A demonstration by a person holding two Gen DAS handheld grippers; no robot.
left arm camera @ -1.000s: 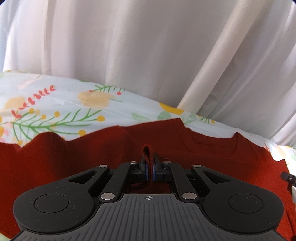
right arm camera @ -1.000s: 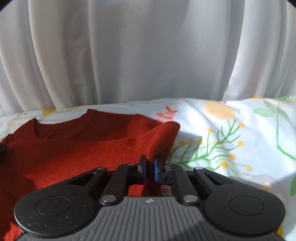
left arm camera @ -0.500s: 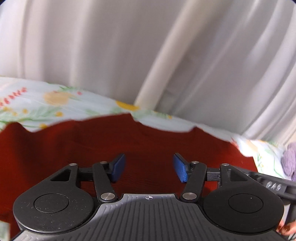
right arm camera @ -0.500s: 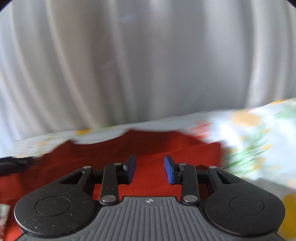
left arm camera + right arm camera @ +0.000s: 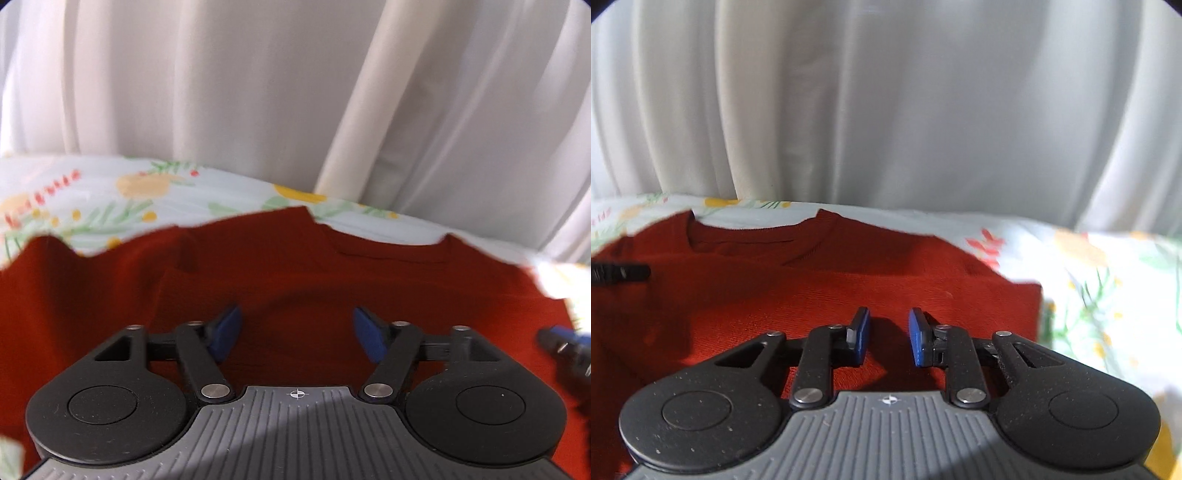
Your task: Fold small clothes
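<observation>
Nearest in the left wrist view, the left gripper (image 5: 295, 334) hangs over the red sweater (image 5: 295, 280) with its blue pads (image 5: 225, 334) spread wide and still opening; only flat knit lies below the gap and neither pad presses on it. In the right wrist view, the right gripper (image 5: 888, 338) has its blue pads (image 5: 860, 338) a narrow gap apart and closing, and they too grip nothing, with the sweater (image 5: 812, 291) beneath them.

The sweater lies spread on the floral sheet (image 5: 92, 192), its right side folded to a straight edge and its neckline (image 5: 753, 232) towards the sheet's far edge. The tip of the right gripper (image 5: 565, 343) shows blurred at the sweater's right side, and a dark part of the left one (image 5: 620, 273) reaches in over its left side.

Beyond the far edge of the sheet (image 5: 1108, 266) hangs a white curtain (image 5: 258, 92), in folds across both views (image 5: 886, 103).
</observation>
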